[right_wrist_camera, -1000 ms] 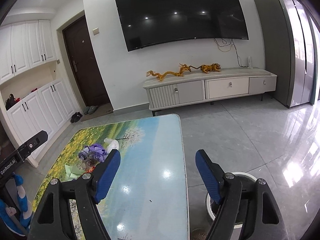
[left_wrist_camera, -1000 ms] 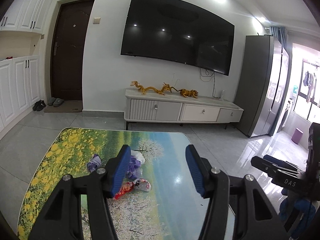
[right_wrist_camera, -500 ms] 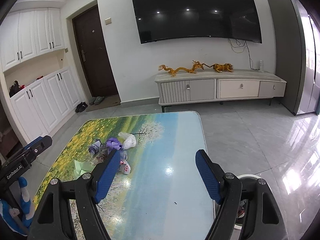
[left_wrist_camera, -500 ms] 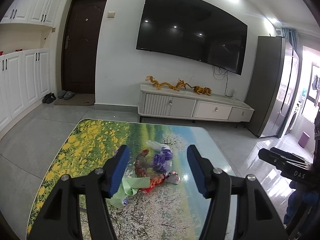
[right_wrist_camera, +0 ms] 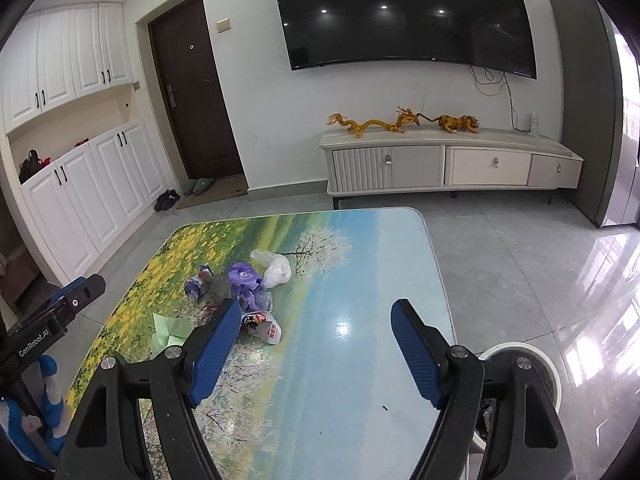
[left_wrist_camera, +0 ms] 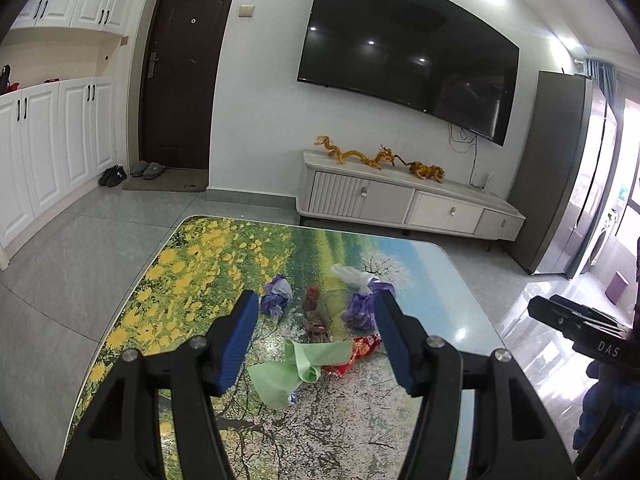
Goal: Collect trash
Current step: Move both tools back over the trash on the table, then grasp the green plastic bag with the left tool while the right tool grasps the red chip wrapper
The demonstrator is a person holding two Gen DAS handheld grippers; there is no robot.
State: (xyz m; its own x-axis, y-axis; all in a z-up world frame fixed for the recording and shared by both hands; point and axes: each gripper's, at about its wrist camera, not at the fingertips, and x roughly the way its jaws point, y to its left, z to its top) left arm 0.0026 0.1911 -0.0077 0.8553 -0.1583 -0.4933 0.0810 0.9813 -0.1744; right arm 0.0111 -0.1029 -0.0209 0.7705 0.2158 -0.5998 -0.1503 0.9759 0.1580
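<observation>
A small heap of trash lies on a table printed with a landscape (left_wrist_camera: 192,264) (right_wrist_camera: 360,264). In it are a green paper (left_wrist_camera: 292,368) (right_wrist_camera: 170,330), a red snack wrapper (left_wrist_camera: 358,350), purple bags (left_wrist_camera: 360,308) (right_wrist_camera: 244,276), a white bag (right_wrist_camera: 278,272) and a red-and-white wrapper (right_wrist_camera: 264,326). My left gripper (left_wrist_camera: 314,336) hovers open over the heap, nothing between its blue pads. My right gripper (right_wrist_camera: 312,344) is open above the bare blue part of the table, the heap just left of its left finger (right_wrist_camera: 212,344).
A white round bin (right_wrist_camera: 520,364) stands on the floor by the table's right edge, under my right gripper. Beyond the table are a TV cabinet (left_wrist_camera: 404,200), a wall TV (right_wrist_camera: 404,12), white cupboards (right_wrist_camera: 80,184) and a grey fridge (left_wrist_camera: 560,168). Each view shows the other gripper at its edge.
Both grippers have moved forward and sunk toward the table. The trash heap, earlier behind the left finger in each view, now lies between the left gripper's fingers and closer to the right gripper.
</observation>
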